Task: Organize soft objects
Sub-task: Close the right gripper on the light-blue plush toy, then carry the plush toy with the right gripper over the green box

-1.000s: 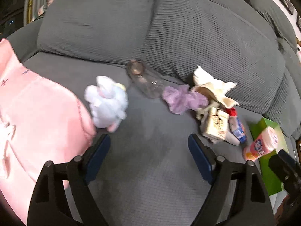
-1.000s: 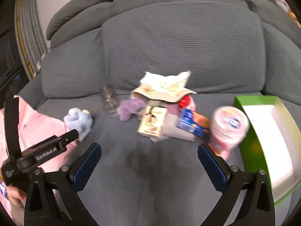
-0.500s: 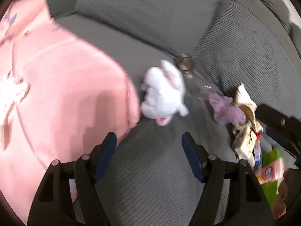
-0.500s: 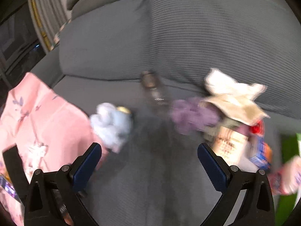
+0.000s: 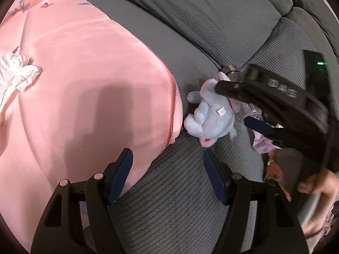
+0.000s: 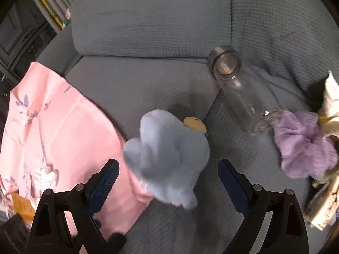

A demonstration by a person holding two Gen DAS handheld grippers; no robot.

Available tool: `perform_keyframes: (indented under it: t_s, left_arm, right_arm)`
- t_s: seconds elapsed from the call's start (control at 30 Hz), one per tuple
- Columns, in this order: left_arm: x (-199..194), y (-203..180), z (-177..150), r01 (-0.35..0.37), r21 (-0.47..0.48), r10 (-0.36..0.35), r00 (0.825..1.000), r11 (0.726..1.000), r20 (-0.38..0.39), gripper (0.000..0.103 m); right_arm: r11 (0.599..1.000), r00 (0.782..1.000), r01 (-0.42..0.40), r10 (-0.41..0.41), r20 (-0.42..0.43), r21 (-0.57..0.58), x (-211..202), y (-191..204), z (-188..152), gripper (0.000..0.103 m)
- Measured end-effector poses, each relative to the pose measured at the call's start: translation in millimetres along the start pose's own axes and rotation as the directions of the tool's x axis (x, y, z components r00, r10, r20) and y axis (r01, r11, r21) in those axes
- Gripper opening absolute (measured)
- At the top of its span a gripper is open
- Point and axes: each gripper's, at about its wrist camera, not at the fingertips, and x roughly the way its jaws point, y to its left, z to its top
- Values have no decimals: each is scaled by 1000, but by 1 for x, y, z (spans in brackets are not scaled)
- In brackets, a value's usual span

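A pale blue plush toy (image 6: 167, 160) lies on the grey sofa seat (image 6: 131, 89) against the edge of a pink floral cloth (image 6: 59, 139). My right gripper (image 6: 168, 180) is open with its jaws on either side of the toy, apart from it. It also shows in the left wrist view (image 5: 239, 103), reaching over the plush toy (image 5: 209, 118). My left gripper (image 5: 167, 175) is open and empty, low over the seat beside the pink cloth (image 5: 84, 89). A purple scrunchie-like soft thing (image 6: 303, 146) lies to the right.
An open clear glass bottle (image 6: 239, 89) lies on its side behind the toy. A cream fabric piece (image 6: 330, 97) and a printed carton (image 6: 324, 207) sit at the right edge. White crumpled fabric (image 5: 14, 72) lies on the pink cloth. Sofa back cushions (image 6: 152, 17) rise behind.
Both grippers moved left and closer to the plush toy. The right gripper now straddles the toy, and the left view has swung over the pink cloth.
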Motion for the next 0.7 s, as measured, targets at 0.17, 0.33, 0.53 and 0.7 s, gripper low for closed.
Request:
perform_keyframes:
  t_s: [0.17,0.33,0.53,0.7]
  left_arm:
    - [-1,-6,0,2,2,-2,1000,1000,-1,67]
    - [-6,-4,1,6,18,-7,1000,1000,11,67]
    - [-14,-13,-4,13,47,-15,999,999,38,67]
    - [-12,-36,-16,25,106,-27,1000,994,13,69]
  right_arm:
    - [999,998,-46,47,-29,27,21,-5,-1,81]
    - [991,995,-100,99,16,84,0,-23,-10,71]
    - [986,982,-145,133,135,85,-69,-48,-45,71]
    - [971,964,-182,144,225,157,-130,-84,-102,71]
